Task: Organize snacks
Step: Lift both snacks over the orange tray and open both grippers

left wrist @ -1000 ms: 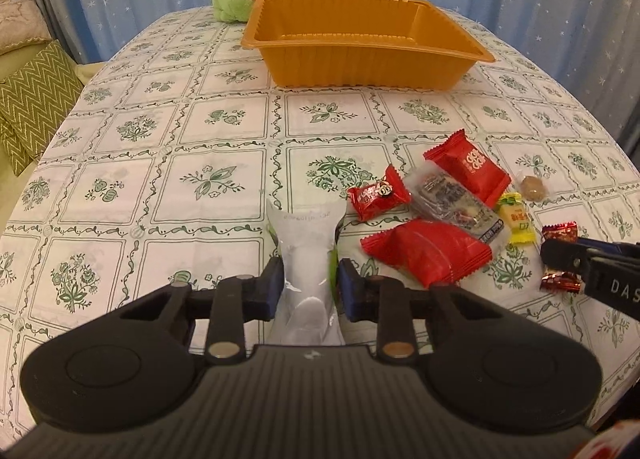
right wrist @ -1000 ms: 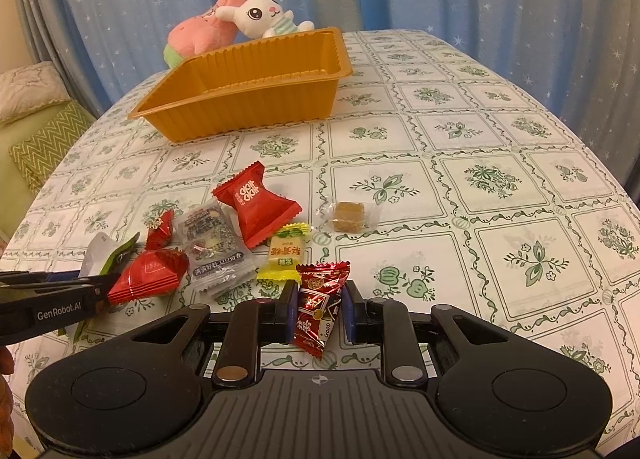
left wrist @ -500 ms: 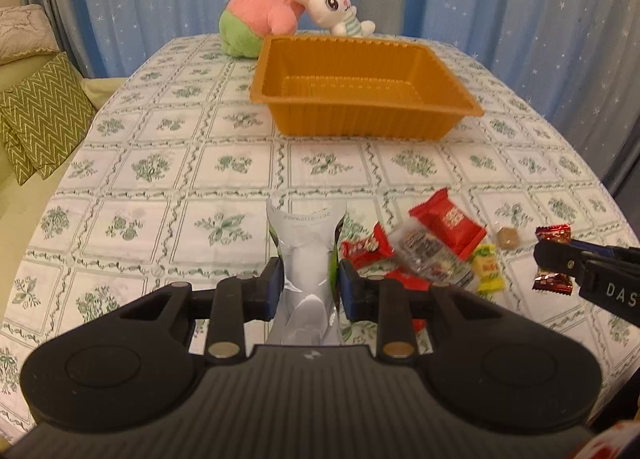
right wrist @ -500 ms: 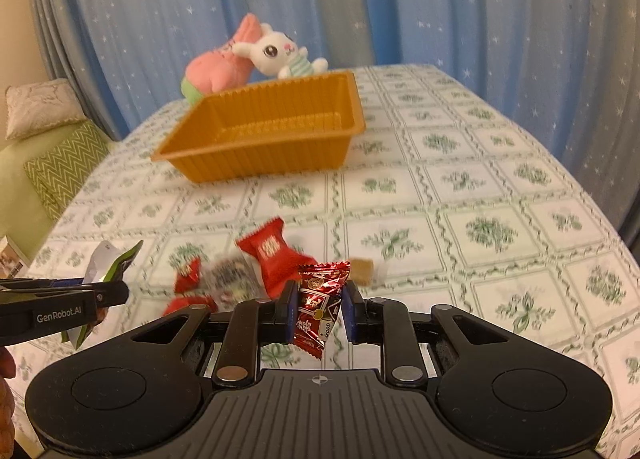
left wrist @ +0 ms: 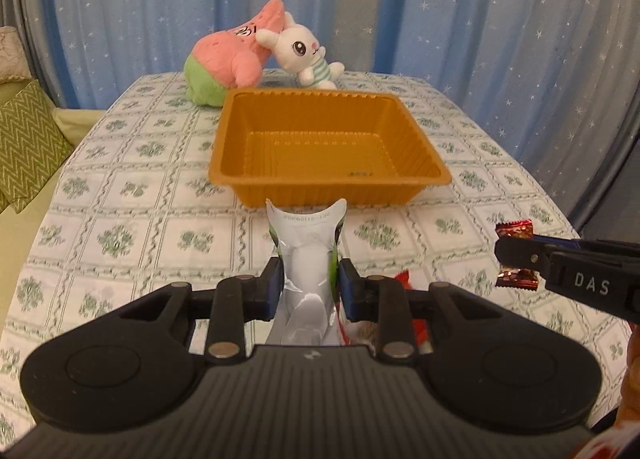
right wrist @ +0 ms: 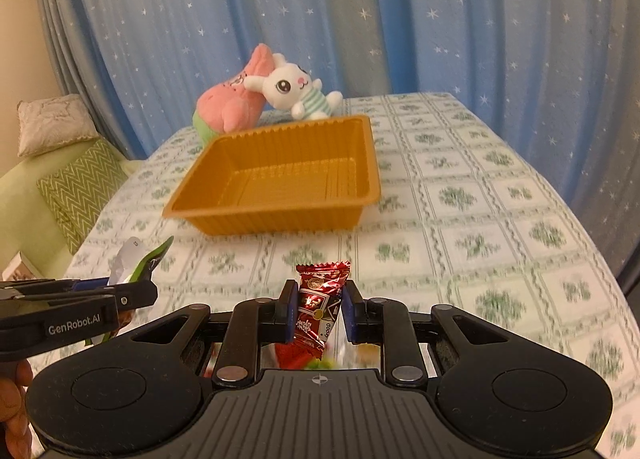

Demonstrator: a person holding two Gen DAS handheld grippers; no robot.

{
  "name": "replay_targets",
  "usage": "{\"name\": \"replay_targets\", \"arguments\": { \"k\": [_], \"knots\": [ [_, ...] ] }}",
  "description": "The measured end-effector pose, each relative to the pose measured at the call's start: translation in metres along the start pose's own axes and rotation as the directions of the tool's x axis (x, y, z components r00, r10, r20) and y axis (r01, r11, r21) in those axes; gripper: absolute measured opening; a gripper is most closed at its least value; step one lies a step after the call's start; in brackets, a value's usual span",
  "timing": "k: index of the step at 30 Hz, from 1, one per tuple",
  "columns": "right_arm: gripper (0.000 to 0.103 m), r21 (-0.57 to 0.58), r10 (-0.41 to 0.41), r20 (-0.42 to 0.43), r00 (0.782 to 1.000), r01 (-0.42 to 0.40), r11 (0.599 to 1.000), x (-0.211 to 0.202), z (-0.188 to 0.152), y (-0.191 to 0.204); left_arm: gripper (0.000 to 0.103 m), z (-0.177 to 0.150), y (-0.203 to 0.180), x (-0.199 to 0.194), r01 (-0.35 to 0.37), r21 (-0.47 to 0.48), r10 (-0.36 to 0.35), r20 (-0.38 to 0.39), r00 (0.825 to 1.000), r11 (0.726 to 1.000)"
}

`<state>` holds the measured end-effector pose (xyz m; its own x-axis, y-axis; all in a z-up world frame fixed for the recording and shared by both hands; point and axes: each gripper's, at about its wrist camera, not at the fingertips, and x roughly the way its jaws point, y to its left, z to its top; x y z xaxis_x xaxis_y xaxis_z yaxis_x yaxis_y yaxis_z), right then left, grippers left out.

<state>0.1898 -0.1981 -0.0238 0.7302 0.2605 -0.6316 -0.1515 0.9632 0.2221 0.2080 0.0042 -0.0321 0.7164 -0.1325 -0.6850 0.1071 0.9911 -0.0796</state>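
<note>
Right now I am carrying two snacks at once toward the orange tray point(left wrist: 424, 147), which is sitting empty in the middle of the patterned table point(left wrist: 120, 195), in front of the two plush toys point(left wrist: 256, 55). I am pinching a white and green packet point(left wrist: 306, 247) in my left gripper point(left wrist: 308, 287), with its jaws pressed against both sides of the wrapper and its top edge pointing toward the tray's near wall. I am pinching a small red candy point(right wrist: 318, 307) in my right gripper point(right wrist: 318, 309) in the same way, with the twisted top sticking up above the jaws. Both snacks are hanging clear of the cloth, short of the tray. A few other wrappers are showing only in slivers under the gripper bodies, too hidden to name. As I judge it, the transport step is under way; next I am needing to bring each gripper over the tray's rim, lower a little, and spread the jaws so both pieces drop inside rather than on the near edge.
</note>
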Motion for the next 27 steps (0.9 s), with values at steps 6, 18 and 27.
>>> {"name": "replay_targets", "arguments": {
  "k": [6,18,27],
  "knots": [
    [0.023,-0.02,0.015,0.002,1.0,-0.015,1.0,0.025,0.036,-0.003,0.027,0.032,0.005,0.021,0.013,0.008,-0.013,0.013,1.0,1.0],
    [0.023,-0.075,0.032,-0.008,0.999,-0.032,0.997,0.097,0.091,0.002,0.027,0.095,0.022,0.079,0.014,0.022,-0.014,0.02,1.0,1.0],
    [0.023,-0.086,0.053,-0.046,0.998,-0.057,0.995,0.143,0.109,0.009,0.027,0.114,0.03,0.117,0.012,0.02,-0.012,-0.004,1.0,1.0]
  ]
}}
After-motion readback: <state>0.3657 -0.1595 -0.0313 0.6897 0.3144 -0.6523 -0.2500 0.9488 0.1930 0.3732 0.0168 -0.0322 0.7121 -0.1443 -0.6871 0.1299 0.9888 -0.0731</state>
